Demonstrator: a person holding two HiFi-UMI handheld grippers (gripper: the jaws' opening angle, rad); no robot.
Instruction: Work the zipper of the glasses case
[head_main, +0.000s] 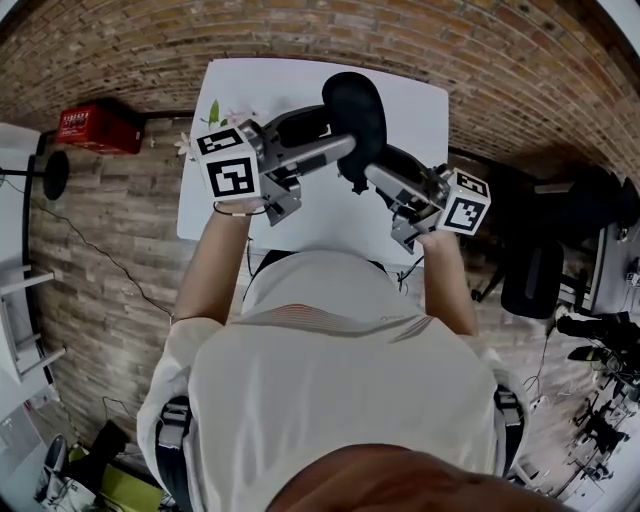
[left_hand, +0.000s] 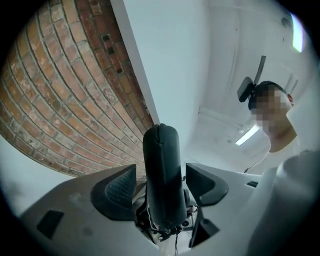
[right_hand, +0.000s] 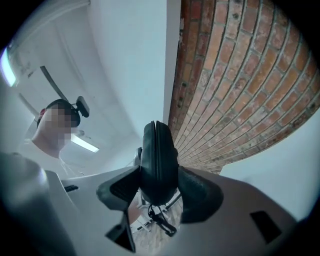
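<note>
Glasses case (head_main: 355, 110): black, oval, hard-shelled. It is held clear of the white table (head_main: 300, 85), over the part toward the far edge and a little right of the middle. Nothing is seen supporting it from below.

Zipper (right_hand: 156, 134): the seam is seen as a thin line running over the case's narrow edge in both gripper views. Along the stretch that shows, the two halves are seen lying together, so the case is judged closed there. The slider cannot be picked out with certainty; dark cords hang below the case in both gripper views, and it cannot be told whether a pull is among them.

Right gripper (head_main: 385, 180): the case is clamped across its thickness, with both pads (right_hand: 197, 192) pressed against the shell. The case is carried by this grip alone.

Left gripper (head_main: 325, 140): the jaws are spread wide. The case stands between them, but a gap is seen on each side, so neither pad (left_hand: 120, 187) is touching it and nothing is gripped.

Progress, as judged: no opened stretch of zipper is visible and no gripper is on a pull, so the zipper work is taken as not yet shown. What remains is for the pull to be found and pinched by the free left gripper, then drawn along the seam while the case is steadied by the right.

Surroundings: a brick-patterned floor (head_main: 110, 260) lies around the table, and a small sprig with leaves (head_main: 215, 112) is noted near the table's far left corner.
</note>
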